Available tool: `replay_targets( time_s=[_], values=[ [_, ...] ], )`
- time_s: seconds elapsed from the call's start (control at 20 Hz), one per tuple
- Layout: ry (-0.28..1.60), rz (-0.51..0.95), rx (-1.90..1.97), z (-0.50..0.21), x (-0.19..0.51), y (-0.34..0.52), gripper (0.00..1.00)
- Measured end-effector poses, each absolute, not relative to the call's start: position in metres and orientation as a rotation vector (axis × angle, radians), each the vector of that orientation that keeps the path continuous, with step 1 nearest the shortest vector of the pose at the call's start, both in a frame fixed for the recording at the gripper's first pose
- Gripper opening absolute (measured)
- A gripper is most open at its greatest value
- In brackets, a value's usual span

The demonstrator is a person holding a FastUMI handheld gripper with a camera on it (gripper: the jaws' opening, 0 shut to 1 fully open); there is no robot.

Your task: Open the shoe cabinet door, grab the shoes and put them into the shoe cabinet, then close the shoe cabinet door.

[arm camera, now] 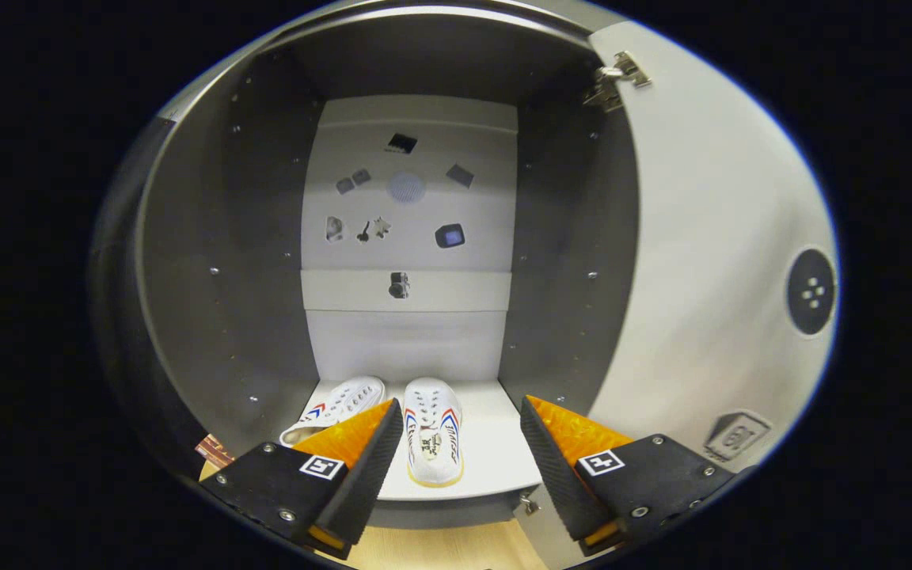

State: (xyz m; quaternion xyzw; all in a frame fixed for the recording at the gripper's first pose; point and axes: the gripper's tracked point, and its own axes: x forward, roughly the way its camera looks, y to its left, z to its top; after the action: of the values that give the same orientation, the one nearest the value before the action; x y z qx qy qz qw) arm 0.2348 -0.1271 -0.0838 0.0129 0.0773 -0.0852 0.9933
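at the bottom of the frame the gripper (pixel 461 443) stands wide, its fingers spread apart and holding nothing. just ahead of them, low in the centre, a pair of white shoes (pixel 400 423) with red and blue stripes sits on the bottom shelf (pixel 495 455) inside the shoe cabinet (pixel 226 261); the right shoe shows between the fingers, the left one partly behind the left finger. the cabinet door (pixel 709 261) hangs swung open at the right, hinge (pixel 614 79) at upper right. far at centre, the pale back panel (pixel 416 340) carries small dark marks.
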Motion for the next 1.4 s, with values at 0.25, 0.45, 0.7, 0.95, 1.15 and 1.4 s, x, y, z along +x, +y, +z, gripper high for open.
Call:
replay_targets(
  time_s=[0.25,0.45,0.7,0.95,1.15,1.4],
  values=[
    [0.091,-0.208,-0.027,-0.057,0.121,-0.142,0.94],
    [0.070,-0.273,-0.031,-0.049,0.039,-0.168,0.95],
    [0.068,-0.358,-0.026,-0.046,-0.038,-0.217,0.95],
    [0.073,-0.292,0.059,-0.049,-0.078,-0.244,0.94],
    [0.068,-0.323,-0.015,-0.049,-0.089,-0.289,0.95],
    [0.062,-0.208,0.017,-0.057,-0.064,-0.276,0.95]
  ],
)
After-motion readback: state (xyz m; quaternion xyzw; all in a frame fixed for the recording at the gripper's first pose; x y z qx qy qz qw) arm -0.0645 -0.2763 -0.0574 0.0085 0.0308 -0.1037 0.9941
